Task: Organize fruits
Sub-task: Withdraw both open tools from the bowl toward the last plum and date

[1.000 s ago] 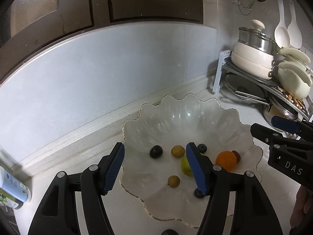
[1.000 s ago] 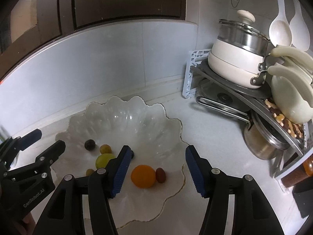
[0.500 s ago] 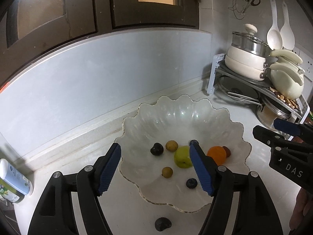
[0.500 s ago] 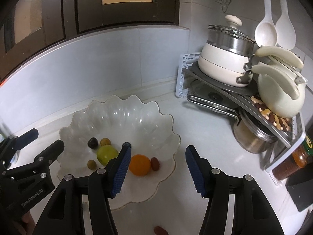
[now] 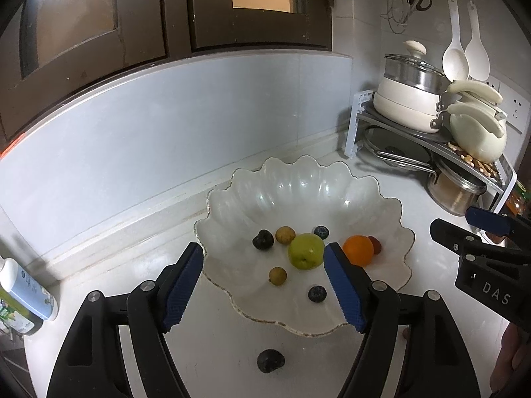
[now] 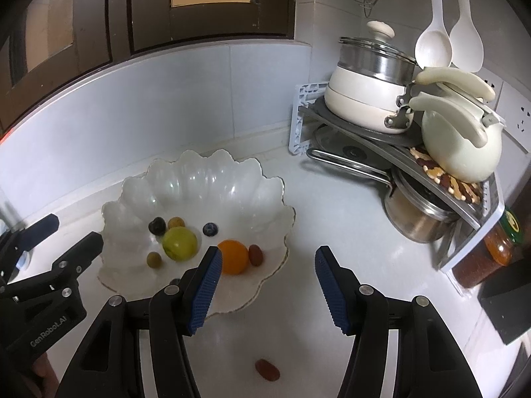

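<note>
A white scalloped bowl (image 5: 298, 169) on the white counter holds a green fruit (image 5: 305, 251), an orange (image 5: 358, 249), a dark plum (image 5: 263, 239), two tan longans, two blueberries and a red-brown date (image 5: 375, 244). My left gripper (image 5: 264, 252) hovers over the bowl's near rim; its jaws are opening with nothing between them. A dark fruit (image 5: 270, 360) lies on the counter below it. My right gripper (image 6: 268, 252) is open and still widening at the bowl's right edge (image 6: 285, 205), holding nothing. Another date (image 6: 267, 369) lies on the counter under it.
A corner rack (image 6: 381, 142) at the right carries cream pots and a kettle, with a steel pot (image 6: 418, 222) and jars (image 6: 497, 248) beneath. A bottle (image 5: 26, 295) stands at the far left. The tiled wall runs close behind the bowl.
Both grippers have drawn back from the bowl, so it looks smaller. The dark fruit and the date on the counter have come into view. The left jaws stand wider.
</note>
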A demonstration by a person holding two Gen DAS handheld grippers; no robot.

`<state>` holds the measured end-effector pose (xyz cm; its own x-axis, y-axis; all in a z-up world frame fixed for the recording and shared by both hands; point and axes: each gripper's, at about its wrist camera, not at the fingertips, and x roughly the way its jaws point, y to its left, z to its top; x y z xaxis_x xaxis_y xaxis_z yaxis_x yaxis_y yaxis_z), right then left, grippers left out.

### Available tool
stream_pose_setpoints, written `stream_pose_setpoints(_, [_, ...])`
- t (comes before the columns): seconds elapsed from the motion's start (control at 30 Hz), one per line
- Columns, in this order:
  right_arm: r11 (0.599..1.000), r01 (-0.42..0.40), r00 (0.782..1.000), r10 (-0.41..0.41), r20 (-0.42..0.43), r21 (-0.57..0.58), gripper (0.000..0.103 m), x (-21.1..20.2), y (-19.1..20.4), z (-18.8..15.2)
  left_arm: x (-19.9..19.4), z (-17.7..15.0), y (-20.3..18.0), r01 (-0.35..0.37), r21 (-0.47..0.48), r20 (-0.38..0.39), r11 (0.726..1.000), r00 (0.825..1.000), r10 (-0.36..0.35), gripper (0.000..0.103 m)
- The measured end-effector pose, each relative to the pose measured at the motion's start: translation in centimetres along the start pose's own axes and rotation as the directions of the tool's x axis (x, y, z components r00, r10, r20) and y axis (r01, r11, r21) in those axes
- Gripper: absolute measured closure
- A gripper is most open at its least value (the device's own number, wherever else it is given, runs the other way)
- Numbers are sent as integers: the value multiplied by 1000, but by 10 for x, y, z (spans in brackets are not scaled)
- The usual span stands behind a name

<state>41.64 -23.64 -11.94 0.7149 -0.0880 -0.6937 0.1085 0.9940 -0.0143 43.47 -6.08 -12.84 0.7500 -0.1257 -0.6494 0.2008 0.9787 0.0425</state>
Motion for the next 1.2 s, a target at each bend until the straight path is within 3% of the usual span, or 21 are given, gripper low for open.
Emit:
stream_pose_setpoints(0.07, [1000, 2, 1000, -2, 4, 4, 37, -3, 0, -4, -2, -2, 0, 0, -1, 0, 1000, 1000, 0, 28])
stream_pose_setpoints(1.2, [1000, 9, 999, -9, -32, 18, 37, -15, 0, -71, -20, -65, -4, -2, -25, -7, 1000, 1000, 2, 29])
